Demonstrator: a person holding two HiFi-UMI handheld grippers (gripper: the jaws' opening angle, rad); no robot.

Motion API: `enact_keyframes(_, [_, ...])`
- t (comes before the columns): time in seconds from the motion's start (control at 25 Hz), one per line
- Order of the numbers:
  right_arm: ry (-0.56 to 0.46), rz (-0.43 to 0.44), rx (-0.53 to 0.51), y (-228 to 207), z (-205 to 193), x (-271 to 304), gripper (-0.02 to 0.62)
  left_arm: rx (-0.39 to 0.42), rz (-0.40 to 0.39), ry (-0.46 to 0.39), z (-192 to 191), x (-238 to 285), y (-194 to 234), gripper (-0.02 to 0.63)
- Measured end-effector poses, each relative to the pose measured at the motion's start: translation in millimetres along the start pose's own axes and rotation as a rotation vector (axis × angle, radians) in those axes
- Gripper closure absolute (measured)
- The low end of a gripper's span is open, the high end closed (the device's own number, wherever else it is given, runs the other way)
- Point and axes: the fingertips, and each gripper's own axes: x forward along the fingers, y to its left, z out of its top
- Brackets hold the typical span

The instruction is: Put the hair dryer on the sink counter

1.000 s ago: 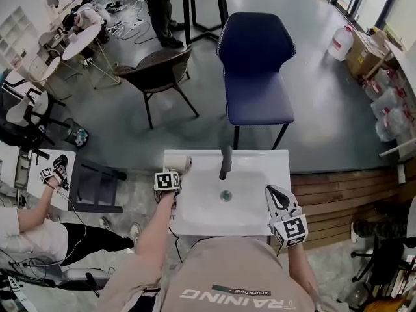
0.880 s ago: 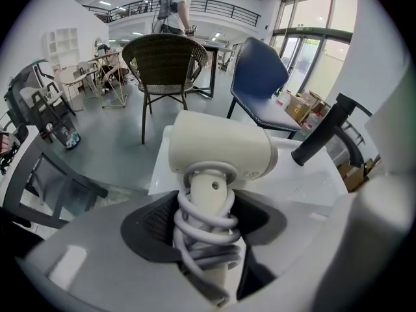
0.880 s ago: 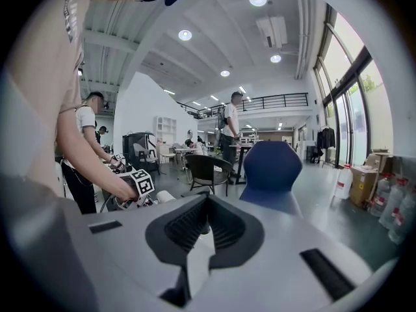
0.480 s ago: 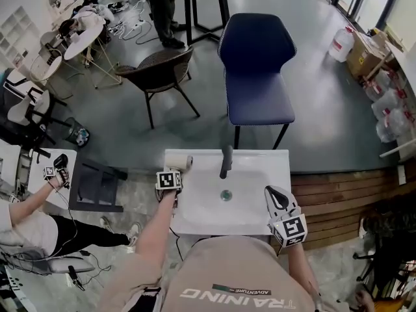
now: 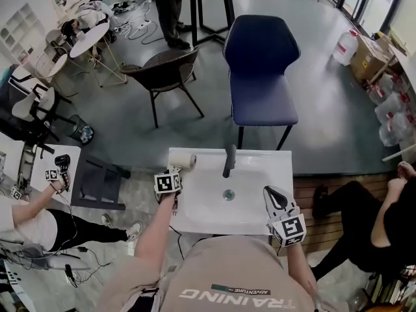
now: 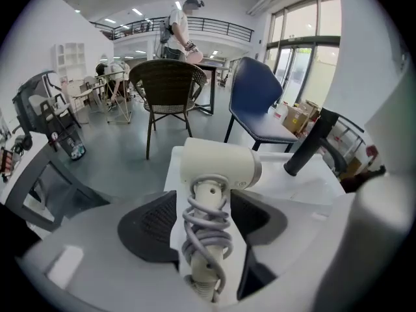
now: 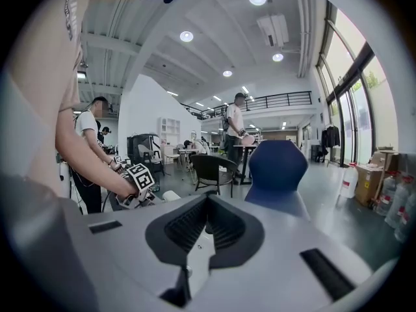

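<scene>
Your left tongs (image 6: pixel 207 208) are clamped on the handle of the cream-white hair dryer (image 6: pixel 218 164), which has its grey cord coiled round it. The dryer's head is over the back left corner of the white sink surface (image 5: pixel 276 166), left of the black faucet (image 5: pixel 229 160). Your right tongs (image 7: pixel 207 223) are closed on nothing, near the surface's right front.

Head view: hair dryer (image 5: pixel 184 162) handle hidden behind left gripper (image 5: pixel 174 172). Left gripper view: handle base, cord (image 6: pixel 207 229) end sunk below fingers (image 6: pixel 153 223). Right edge crops seated person (image 5: pixel 367 216).
</scene>
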Motion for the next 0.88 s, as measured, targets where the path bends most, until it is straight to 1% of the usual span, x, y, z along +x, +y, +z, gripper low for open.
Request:
enact_keyframes(0.12, [-0.005,0.018,0.000,4.5,3.1,2.9,0.589,-0.057,0.002,-0.036,-4.0,-12.0,2.8,0.353])
enact_keyframes(0.24, [-0.005,0.043,-0.005,10.6,2.5,7.0,0.590,-0.067,0.021,-0.110,1.9,-31.7,4.5,0.354])
enact_keyframes(0.36, [-0.010,0.064,-0.015,14.8,3.3,12.5,0.591,-0.069,0.009,-0.191,16.1,-54.6,-1.0,0.360])
enact_keyframes(0.4, [-0.012,0.071,-0.016,17.0,4.5,14.1,0.589,-0.057,0.004,-0.210,20.2,-62.6,-3.5,0.375])
enact_keyframes(0.52, [-0.021,0.088,-0.022,23.6,11.4,18.4,0.589,0.010,0.021,-0.247,30.5,-85.1,-9.3,0.469])
enact_keyframes(0.56, [-0.023,0.093,-0.026,25.5,13.5,19.7,0.589,0.025,0.022,-0.259,33.3,-91.7,-12.2,0.514])
enact_keyframes(0.6, [-0.025,0.098,-0.030,27.1,14.9,20.7,0.591,0.035,0.017,-0.272,35.7,-97.8,-15.8,0.587])
enact_keyframes(0.64, [-0.027,0.103,-0.033,28.4,15.5,21.5,0.590,0.045,0.008,-0.286,37.8,-103.6,-20.2,0.600])
enact_keyframes(0.76, [-0.022,0.112,-0.035,29.6,13.6,21.8,0.589,0.078,-0.027,-0.329,43.6,-119.1,-36.4,0.600])
enact_keyframes(0.88, [-0.019,0.115,-0.036,31.7,12.6,20.5,0.589,0.114,-0.054,-0.353,49.5,-130.5,-49.5,0.600])
